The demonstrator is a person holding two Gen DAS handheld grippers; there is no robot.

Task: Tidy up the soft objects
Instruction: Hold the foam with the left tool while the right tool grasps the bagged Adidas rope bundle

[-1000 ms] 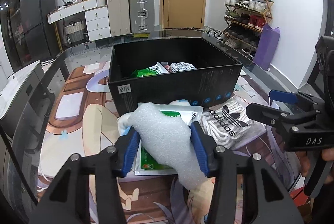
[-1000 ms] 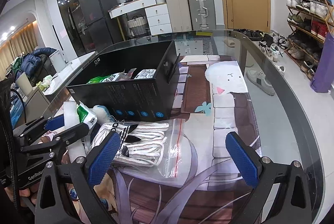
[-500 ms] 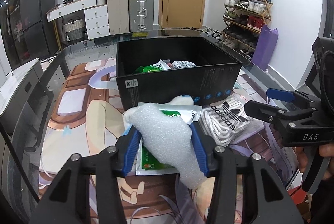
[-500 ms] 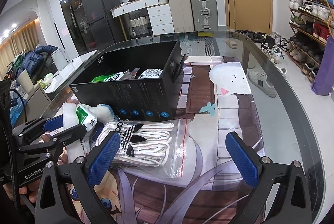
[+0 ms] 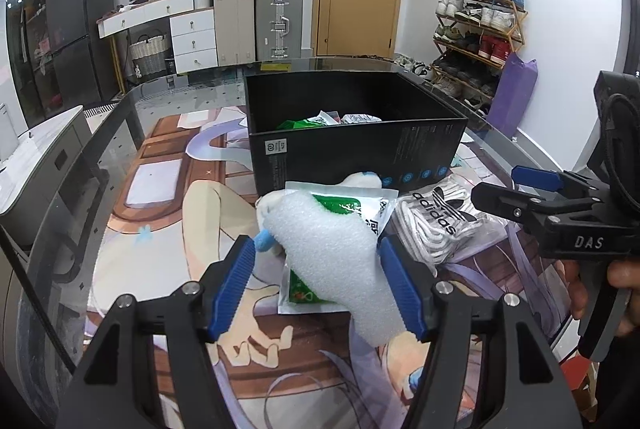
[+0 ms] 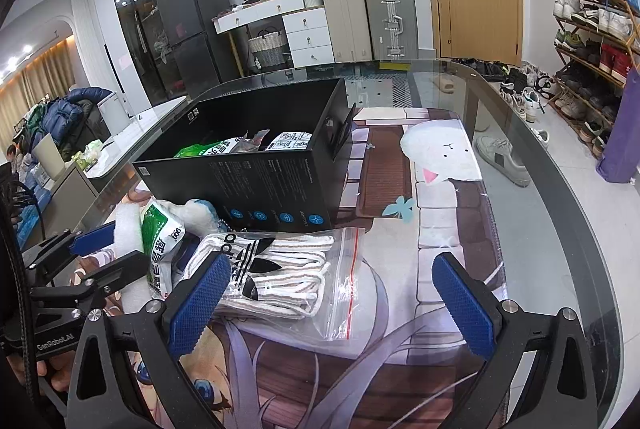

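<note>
My left gripper (image 5: 316, 281) is shut on a white foam sheet (image 5: 332, 253) and holds it above the table, in front of the black box (image 5: 352, 153). Under the foam lie a green-and-white packet (image 5: 340, 205) and a white plush toy (image 5: 362, 180). A zip bag of white Adidas socks (image 6: 276, 277) lies to the right of them. My right gripper (image 6: 332, 301) is open and empty, just above the near edge of the sock bag. The box holds a green packet (image 6: 204, 149) and a white packet (image 6: 290, 141).
The glass table (image 6: 560, 229) carries an anime-print mat (image 6: 432, 213). The table's right edge curves close to my right gripper. Suitcases, a desk, a fridge and a shoe rack stand beyond the table.
My left gripper has moved left and slightly back with the foam sheet, so the box now sits further right in its view. The right gripper has risen slightly and stays open.
</note>
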